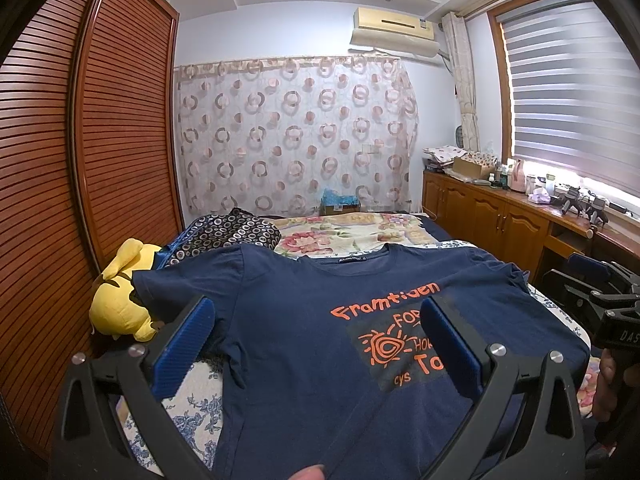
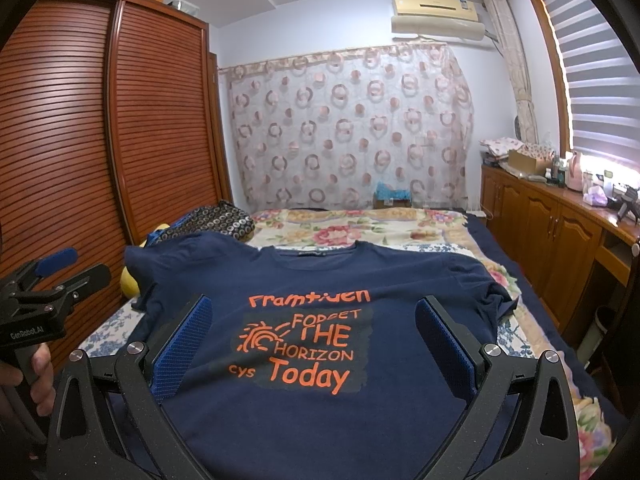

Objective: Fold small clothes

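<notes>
Hovering: my left gripper (image 1: 316, 344) and right gripper (image 2: 312, 340), fingers spread, empty. Navy cotton T-shirt with orange print (image 2: 320, 280): flat on floral-quilted bed (image 2: 360, 224). Advice: pinch sleeves evenly, fold inward.

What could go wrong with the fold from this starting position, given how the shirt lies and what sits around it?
1. The navy T-shirt has its right sleeve bunched, so a fold made now may lock in wrinkles.
2. Its left sleeve lies against the yellow plush toy, which a sweep of the left gripper could snag or drag.
3. Both the left and the right gripper hover open, gripping nothing; a shallow pinch might catch only the top layer.
</notes>
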Demonstrator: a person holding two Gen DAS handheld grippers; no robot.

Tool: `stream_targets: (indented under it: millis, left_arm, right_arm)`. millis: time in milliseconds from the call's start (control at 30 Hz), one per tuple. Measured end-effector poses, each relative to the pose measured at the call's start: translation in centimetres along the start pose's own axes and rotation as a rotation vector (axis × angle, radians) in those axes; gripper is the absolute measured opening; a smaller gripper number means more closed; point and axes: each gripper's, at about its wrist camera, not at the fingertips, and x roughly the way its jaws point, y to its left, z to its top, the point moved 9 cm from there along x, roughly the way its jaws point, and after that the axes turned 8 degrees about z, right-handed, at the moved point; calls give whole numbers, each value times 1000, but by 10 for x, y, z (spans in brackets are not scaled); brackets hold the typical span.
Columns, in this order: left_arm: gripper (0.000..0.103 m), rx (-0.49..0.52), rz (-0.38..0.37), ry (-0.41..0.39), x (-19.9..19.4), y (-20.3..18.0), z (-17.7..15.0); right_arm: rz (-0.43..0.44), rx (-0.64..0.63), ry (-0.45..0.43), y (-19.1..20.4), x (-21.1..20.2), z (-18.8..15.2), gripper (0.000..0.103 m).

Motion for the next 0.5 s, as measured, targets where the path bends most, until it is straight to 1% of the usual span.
stream_targets:
  millis: [500]
  left_arm:
    - [103, 1, 1, -3, -1, 0, 2]
  right_arm:
    - [0, -2, -1, 1, -1, 1, 103]
